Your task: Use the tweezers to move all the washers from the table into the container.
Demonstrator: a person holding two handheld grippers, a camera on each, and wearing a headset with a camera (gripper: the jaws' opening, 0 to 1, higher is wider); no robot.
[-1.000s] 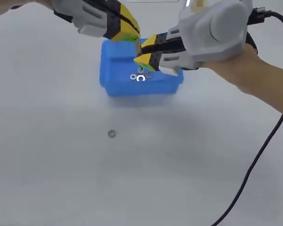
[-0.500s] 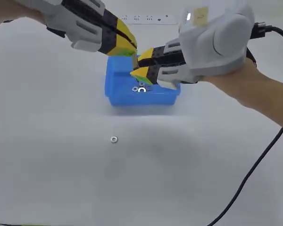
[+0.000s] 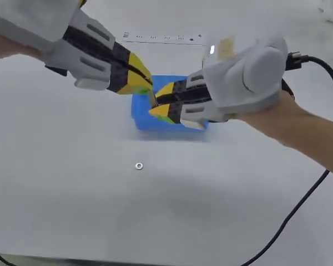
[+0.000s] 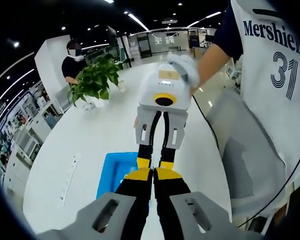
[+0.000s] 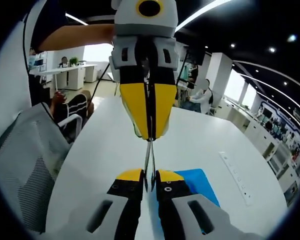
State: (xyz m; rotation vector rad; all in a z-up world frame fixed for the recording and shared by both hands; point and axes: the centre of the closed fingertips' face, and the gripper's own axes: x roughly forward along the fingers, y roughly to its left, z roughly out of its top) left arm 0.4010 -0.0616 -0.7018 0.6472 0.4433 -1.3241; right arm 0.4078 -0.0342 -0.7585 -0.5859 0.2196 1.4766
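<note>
A blue container point(image 3: 141, 118) stands mid-table, its inside hidden behind my grippers. One small metal washer point(image 3: 139, 165) lies on the white table in front of it. My left gripper point(image 3: 146, 88) and right gripper point(image 3: 158, 109) meet tip to tip above the container's front left part. Thin metal tweezers point(image 5: 149, 159) run between them. In the right gripper view the left gripper point(image 5: 149, 135) is shut on the tweezers, whose lower end sits between my right gripper's point(image 5: 149, 176) shut jaws. In the left gripper view, the left gripper point(image 4: 152, 175) is also shut, over the container point(image 4: 112, 172).
A white power strip point(image 3: 161, 37) lies at the table's back edge. A black cable point(image 3: 299, 199) trails from the right gripper across the table's right side. A potted plant point(image 4: 95, 80) stands at the far end. A mesh chair point(image 4: 245, 165) is beside the table.
The camera has shifted. Both grippers with the tweezers have drifted slightly left and toward me over the container; the washers inside it are now hidden behind the right gripper.
</note>
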